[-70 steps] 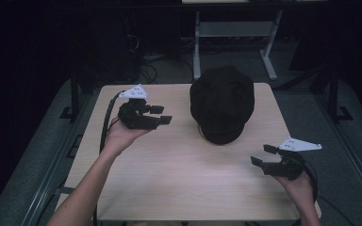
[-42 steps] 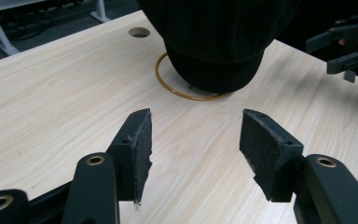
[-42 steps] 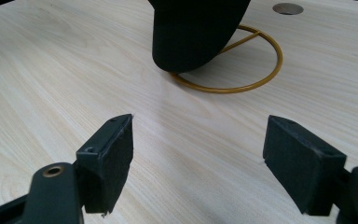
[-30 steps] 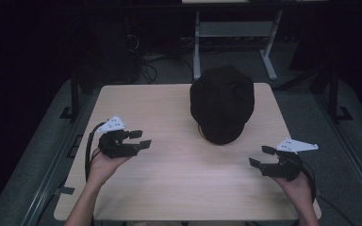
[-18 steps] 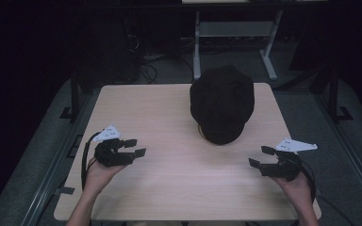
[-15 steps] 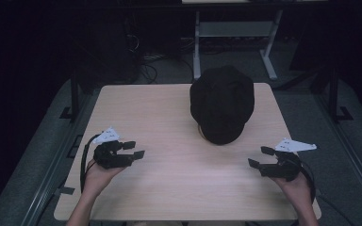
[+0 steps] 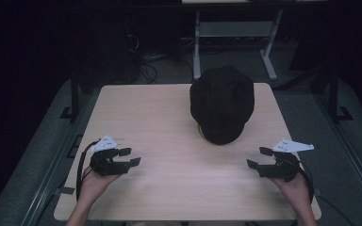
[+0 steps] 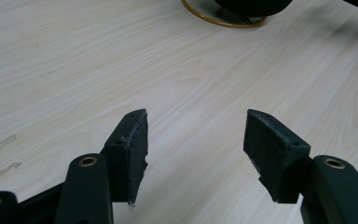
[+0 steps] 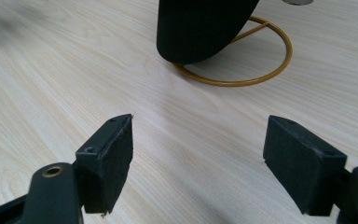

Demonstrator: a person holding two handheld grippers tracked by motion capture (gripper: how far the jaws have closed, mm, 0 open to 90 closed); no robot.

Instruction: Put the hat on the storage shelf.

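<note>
Your black cap (image 7: 222, 103) sits on a gold wire ring stand (image 9: 256, 60) at the far middle of the wooden table (image 7: 160, 113), its rounded crown hiding most of the stand. Your left gripper (image 7: 127, 157) and right gripper (image 7: 257, 158) hover near the table's front corners, well apart from the cap, jaws spread wide and holding nothing.

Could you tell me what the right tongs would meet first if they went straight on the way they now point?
Probably the black hat on its gold wire stand: it sits ahead of the open right tongs, slightly left of centre, with bare table between. Depth is uncertain.
</note>
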